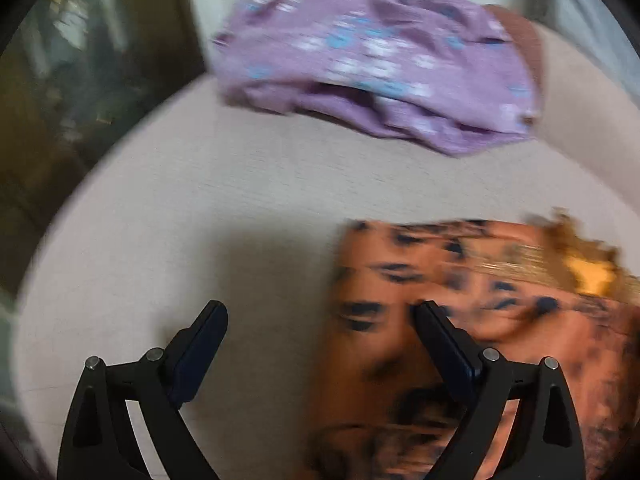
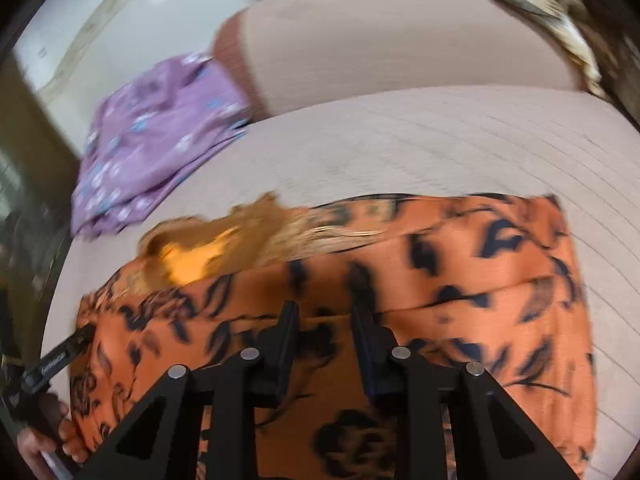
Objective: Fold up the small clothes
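Observation:
An orange garment with a dark floral print [image 2: 460, 280] lies folded on the beige sofa seat [image 2: 400, 148]; a gold-trimmed edge [image 2: 248, 236] shows at its far left. It also shows in the left wrist view [image 1: 500, 320]. My left gripper [image 1: 320, 312] is open at the garment's left edge, one finger over the seat, the other over the cloth. It shows at the left of the right wrist view [image 2: 76, 340]. My right gripper [image 2: 326, 308] is over the middle of the garment, jaws partly open, with nothing between them.
A folded purple flowered garment [image 1: 380, 60] lies at the sofa's far end, also in the right wrist view [image 2: 160, 144]. The sofa back [image 2: 400, 40] rises behind the seat with a patterned cloth [image 2: 540, 12] on top. Dark furniture [image 1: 80, 80] stands left of the sofa.

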`<state>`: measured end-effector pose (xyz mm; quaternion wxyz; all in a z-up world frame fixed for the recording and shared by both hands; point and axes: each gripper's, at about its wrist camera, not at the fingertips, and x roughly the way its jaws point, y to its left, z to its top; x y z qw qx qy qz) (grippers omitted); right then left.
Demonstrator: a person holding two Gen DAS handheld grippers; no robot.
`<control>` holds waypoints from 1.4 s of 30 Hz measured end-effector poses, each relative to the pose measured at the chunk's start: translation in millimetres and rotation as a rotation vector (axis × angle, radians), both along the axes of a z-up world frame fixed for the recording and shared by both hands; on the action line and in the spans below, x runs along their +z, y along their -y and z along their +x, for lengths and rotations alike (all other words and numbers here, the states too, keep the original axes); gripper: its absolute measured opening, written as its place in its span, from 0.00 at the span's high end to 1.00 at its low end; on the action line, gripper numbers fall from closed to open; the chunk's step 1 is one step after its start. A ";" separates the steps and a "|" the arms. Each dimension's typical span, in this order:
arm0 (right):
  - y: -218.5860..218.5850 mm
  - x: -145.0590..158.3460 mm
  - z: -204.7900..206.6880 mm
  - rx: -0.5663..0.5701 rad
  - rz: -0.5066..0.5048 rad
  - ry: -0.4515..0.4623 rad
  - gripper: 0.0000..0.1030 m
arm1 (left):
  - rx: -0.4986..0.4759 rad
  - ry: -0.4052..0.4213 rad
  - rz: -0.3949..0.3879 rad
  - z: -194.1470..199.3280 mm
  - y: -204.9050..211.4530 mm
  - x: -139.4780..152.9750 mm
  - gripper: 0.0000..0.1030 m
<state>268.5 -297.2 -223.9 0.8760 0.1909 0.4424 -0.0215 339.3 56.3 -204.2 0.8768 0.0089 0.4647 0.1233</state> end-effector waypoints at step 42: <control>98.7 -24.0 -384.1 -0.058 0.225 -0.321 0.35 | -0.184 -0.277 -0.345 -347.4 -90.7 -12.8 0.45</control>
